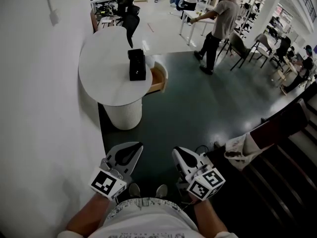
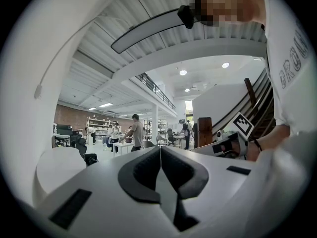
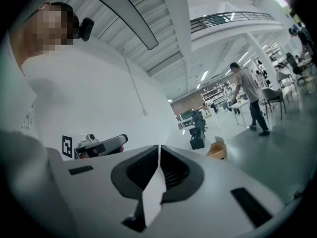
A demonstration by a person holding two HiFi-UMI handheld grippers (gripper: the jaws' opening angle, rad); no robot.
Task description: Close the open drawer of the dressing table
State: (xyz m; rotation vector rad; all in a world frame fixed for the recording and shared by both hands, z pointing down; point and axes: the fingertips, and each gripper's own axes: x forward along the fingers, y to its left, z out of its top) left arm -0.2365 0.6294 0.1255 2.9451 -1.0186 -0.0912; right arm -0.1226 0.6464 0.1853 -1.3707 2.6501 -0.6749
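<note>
The round white dressing table [image 1: 106, 63] stands against the wall, well ahead of me. Its wooden drawer [image 1: 158, 78] is pulled out on the right side, and a black box [image 1: 137, 64] rests on the top. Both grippers are held low and close to my body, far short of the table. The left gripper [image 1: 134, 147] is shut with nothing in it, its jaws meeting in the left gripper view [image 2: 160, 148]. My right gripper [image 1: 177, 151] also looks shut and empty, with only a hairline slit between its jaws [image 3: 159, 147]. The right gripper view shows the drawer [image 3: 216, 150] in the distance.
A white wall [image 1: 39, 108] runs along the left. Dark stairs [image 1: 277, 172] with a pale bag [image 1: 240, 150] rise on the right. A person [image 1: 218, 26] stands at a white desk beyond the table, with chairs and other people further back. Dark floor lies between me and the table.
</note>
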